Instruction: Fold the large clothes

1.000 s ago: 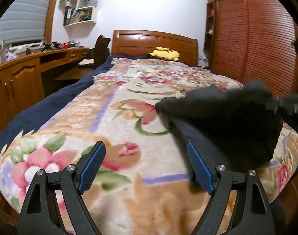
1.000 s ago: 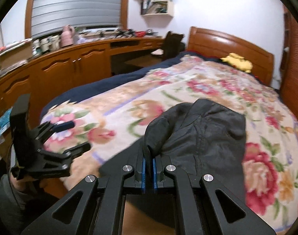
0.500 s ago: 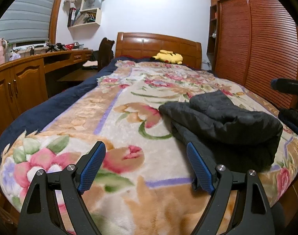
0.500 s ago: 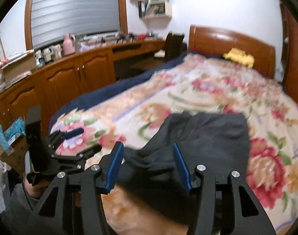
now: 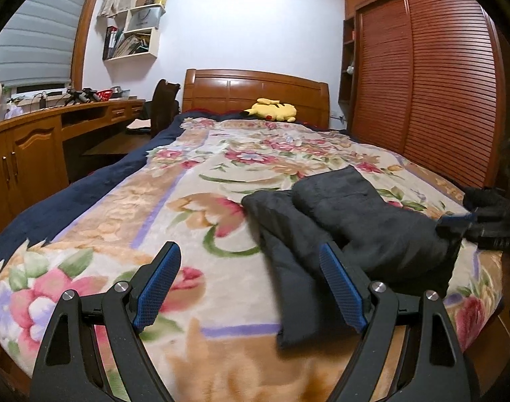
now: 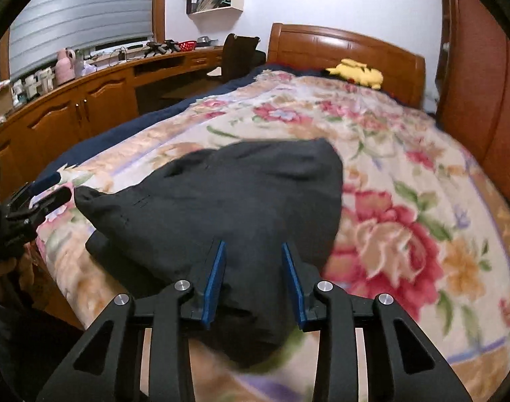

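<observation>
A dark grey garment [image 5: 355, 221] lies folded in a bundle on the floral blanket [image 5: 188, 201] near the bed's foot. My left gripper [image 5: 248, 254] is open over the blanket with nothing between its blue pads; its right finger hangs over the garment's near left strip. In the right wrist view the garment [image 6: 238, 194] fills the middle. My right gripper [image 6: 253, 246] is low over its near edge, jaws closing, cloth lying between the pads but not pinched. The right gripper [image 5: 455, 221] also shows at the garment's right end, and the left gripper [image 6: 50, 187] at the bed's left edge.
A yellow plush toy [image 5: 271, 110] rests by the wooden headboard [image 5: 255, 90]. A wooden desk with cabinets [image 5: 27, 154] and a dark chair [image 5: 164, 107] run along the left. Slatted wardrobe doors [image 5: 439, 83] stand at the right. A hand [image 6: 0, 268] holds the left gripper.
My right gripper let go of the garment fold, opened, then narrowed again while pulling back toward the bed's foot. The lifted fold has dropped flat onto the garment. The left gripper rose slightly.
</observation>
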`<action>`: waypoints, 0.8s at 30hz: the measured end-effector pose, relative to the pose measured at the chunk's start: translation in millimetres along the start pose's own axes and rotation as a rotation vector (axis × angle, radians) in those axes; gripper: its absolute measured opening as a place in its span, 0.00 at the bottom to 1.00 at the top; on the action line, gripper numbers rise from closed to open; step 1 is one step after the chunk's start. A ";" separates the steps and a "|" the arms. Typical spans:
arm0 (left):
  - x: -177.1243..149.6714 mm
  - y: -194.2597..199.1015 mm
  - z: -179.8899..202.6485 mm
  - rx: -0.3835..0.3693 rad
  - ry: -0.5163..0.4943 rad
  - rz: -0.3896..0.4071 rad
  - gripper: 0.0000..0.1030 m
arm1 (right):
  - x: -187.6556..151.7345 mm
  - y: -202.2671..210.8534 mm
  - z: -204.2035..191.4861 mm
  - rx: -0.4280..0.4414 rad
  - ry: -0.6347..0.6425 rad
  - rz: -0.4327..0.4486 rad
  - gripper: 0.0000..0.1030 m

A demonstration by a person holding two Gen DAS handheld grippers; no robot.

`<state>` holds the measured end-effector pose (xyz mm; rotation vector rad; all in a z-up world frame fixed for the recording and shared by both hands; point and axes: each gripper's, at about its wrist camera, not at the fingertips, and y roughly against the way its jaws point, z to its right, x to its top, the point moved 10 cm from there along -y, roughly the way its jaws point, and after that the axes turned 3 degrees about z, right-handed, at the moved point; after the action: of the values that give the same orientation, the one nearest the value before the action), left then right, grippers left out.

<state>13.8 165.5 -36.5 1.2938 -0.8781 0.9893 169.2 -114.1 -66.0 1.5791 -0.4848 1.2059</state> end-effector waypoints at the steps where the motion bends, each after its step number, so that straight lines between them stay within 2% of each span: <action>1: 0.4 -1.0 2.9 -0.003 -0.003 -0.001 0.83 | -3.1 -3.6 2.1 0.023 -0.003 -0.008 0.35; 5: 0.6 -5.0 11.4 -0.006 -0.011 -0.003 0.83 | -10.6 -29.2 -5.8 0.012 0.060 -0.039 0.35; 9: 0.4 -8.3 16.6 -0.009 -0.015 -0.007 0.83 | -16.4 -42.4 -10.7 0.046 0.021 -0.047 0.35; 14: -1.6 -12.1 20.6 -0.008 -0.026 -0.018 0.83 | -19.2 -34.4 -30.0 0.049 0.036 -0.048 0.35; 24: -13.5 -9.2 23.3 0.000 -0.071 -0.048 0.83 | -27.6 -28.5 -34.2 0.076 0.069 -0.038 0.35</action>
<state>18.2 141.0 -50.2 1.3511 -0.8973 0.9105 164.9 -80.0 -105.5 1.5977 -0.3663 1.2579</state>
